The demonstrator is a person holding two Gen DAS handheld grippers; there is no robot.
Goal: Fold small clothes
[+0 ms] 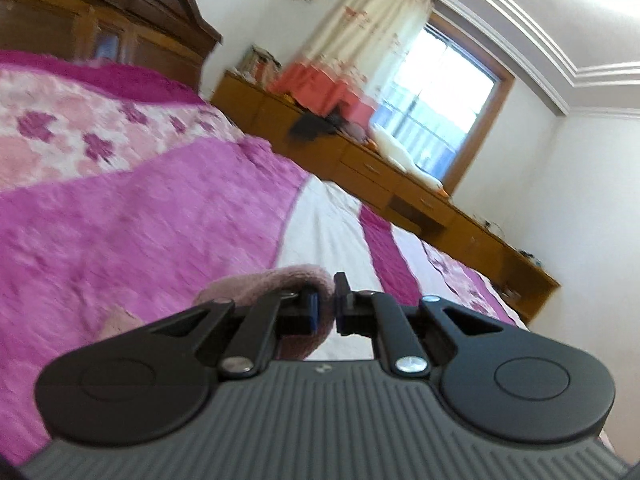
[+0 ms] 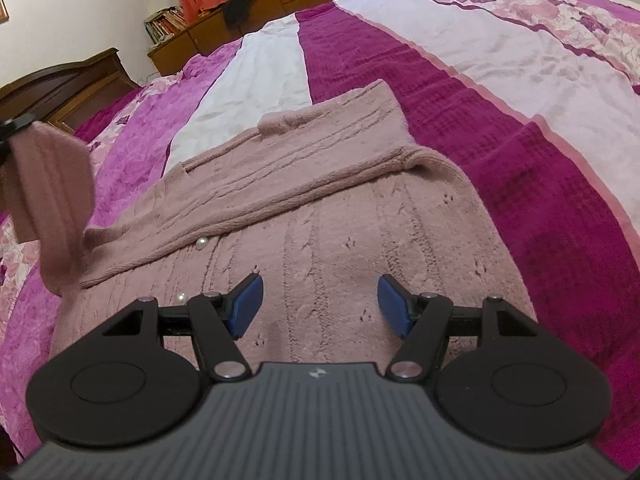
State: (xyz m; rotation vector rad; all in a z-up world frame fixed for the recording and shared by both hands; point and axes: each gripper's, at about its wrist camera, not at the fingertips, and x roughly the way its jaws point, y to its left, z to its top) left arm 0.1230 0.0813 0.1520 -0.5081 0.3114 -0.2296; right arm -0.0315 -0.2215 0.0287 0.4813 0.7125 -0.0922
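A: The pink sweater lies spread on the bed. It fills the middle of the right wrist view, with one sleeve already folded across the chest from about 2 o'clock down to 8 o'clock.

B: How do you think it handles?

A: Soft and floppy, I'd say. It's a fuzzy cable knit, light, with no stiffness at all. The other sleeve hangs limp at 9 o'clock, lifted clear of the bed.

B: Held by what?

A: The left tool. Its jaws are pinched right down on the cuff, with knit bulging out above and beside them.

B: Is that a good spot?

A: Fair. The cuff is doubled and thick, so it shouldn't slip, though loose knit can stretch if it's tugged. For the body I'd take the hem or a side seam, and avoid the pearl buttons, which are hard and could pop out of the pads.

B: And the right tool?

A: It's spread wide with nothing between its blue pads, and hangs over the lower body of the sweater at 6 o'clock.

B: Anything round about?

A: A wooden dresser runs beyond the bed, under the window.
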